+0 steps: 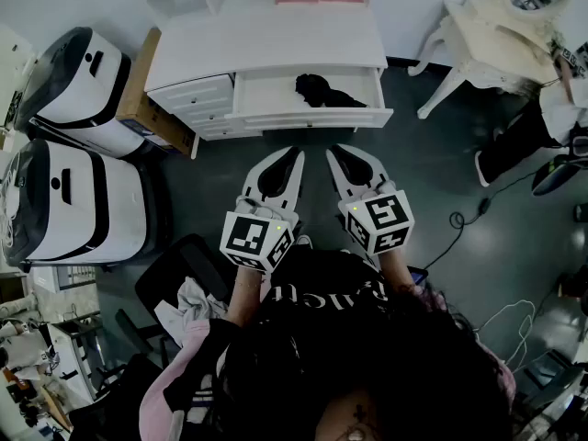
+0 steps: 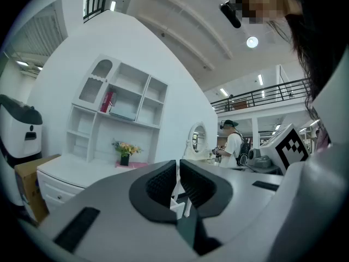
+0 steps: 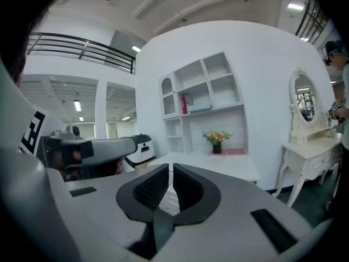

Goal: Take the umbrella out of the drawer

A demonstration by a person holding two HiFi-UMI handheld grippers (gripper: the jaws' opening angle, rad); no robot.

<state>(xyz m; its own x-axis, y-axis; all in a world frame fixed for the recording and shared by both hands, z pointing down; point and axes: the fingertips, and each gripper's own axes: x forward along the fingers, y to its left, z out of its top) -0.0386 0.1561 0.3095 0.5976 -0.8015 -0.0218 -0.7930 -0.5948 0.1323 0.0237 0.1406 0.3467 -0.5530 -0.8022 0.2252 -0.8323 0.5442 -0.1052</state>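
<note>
The black folded umbrella [image 1: 323, 91] lies in the open white drawer [image 1: 308, 117] of the white desk [image 1: 266, 49], toward the drawer's right half. Both grippers hover side by side over the dark floor in front of the drawer, pointing at it and well short of it. My left gripper [image 1: 294, 154] [image 2: 178, 169] is shut with nothing between its pads. My right gripper [image 1: 333, 152] [image 3: 170, 174] is also shut and empty. Neither gripper view shows the umbrella; the jaws hide the drawer.
Two large white-and-black machines [image 1: 78, 81] [image 1: 73, 200] and a cardboard box [image 1: 147, 108] stand left of the desk. A white dressing table with a mirror [image 1: 501, 35] and a person [image 1: 551, 118] are at the right. Cables [image 1: 469, 214] lie on the floor.
</note>
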